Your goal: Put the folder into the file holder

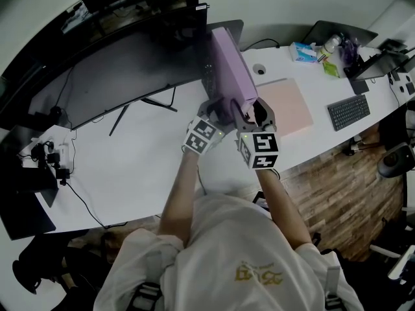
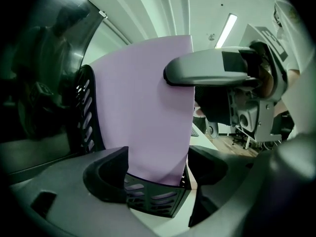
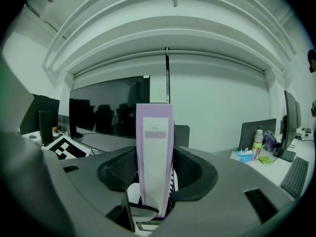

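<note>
Purple folder (image 1: 228,63) standing in the file holder (image 2: 153,201) at the desk's (image 1: 149,154) back edge.
Right of the monitor (image 1: 130,63), the left gripper (image 1: 217,109) clamps the file holder's base, seemingly to steady it. The right gripper (image 3: 155,169) has its jaws pinched on the folder's near edge, probably to guide it down.

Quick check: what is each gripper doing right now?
Left gripper: closed on the end of the file holder.
Right gripper: closed on the spine of the purple folder, which stands upright in the file holder.
</note>
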Demonstrator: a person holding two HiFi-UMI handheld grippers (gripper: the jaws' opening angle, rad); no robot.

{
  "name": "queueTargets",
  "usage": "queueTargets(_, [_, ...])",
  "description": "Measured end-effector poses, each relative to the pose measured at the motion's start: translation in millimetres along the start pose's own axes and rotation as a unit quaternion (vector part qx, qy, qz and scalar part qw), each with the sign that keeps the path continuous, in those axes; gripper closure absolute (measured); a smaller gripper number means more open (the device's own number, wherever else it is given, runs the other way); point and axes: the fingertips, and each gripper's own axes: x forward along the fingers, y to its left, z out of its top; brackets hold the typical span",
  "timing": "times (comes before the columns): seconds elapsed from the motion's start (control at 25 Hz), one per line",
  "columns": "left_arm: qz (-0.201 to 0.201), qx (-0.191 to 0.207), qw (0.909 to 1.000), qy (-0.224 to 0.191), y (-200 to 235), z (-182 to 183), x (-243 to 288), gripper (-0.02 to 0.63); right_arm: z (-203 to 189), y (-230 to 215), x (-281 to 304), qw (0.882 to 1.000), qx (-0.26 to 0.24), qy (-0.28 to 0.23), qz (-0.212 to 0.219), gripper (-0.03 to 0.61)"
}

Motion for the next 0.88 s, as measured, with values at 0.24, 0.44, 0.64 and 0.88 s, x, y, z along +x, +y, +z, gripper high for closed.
queueTargets(0.24, [0.015,-0.002,0.9998,-0.016,-3,13,-5,0.23,3,-3,-12,1.0,-0.005,-0.007,-0.004,0.36])
queueTargets(0.44, [0.031,-0.019,0.9982,-0.047,-1,26,-18,0.23,3,-2,-23,1.0,0.002,-0.013,-0.002,0.365])
queueTargets(0.64, [0.049,-0.049,0.9924,-0.101,-7,65,-40,0.277,2,-10,-39,1.0,0.02,-0.02,0.002,0.371])
queueTargets(0.88, [0.1,-0.036,0.9877,-0.115,-19,87,-66,0.359,9,-12,-57,0.998,0.041,-0.044,0.019,0.416])
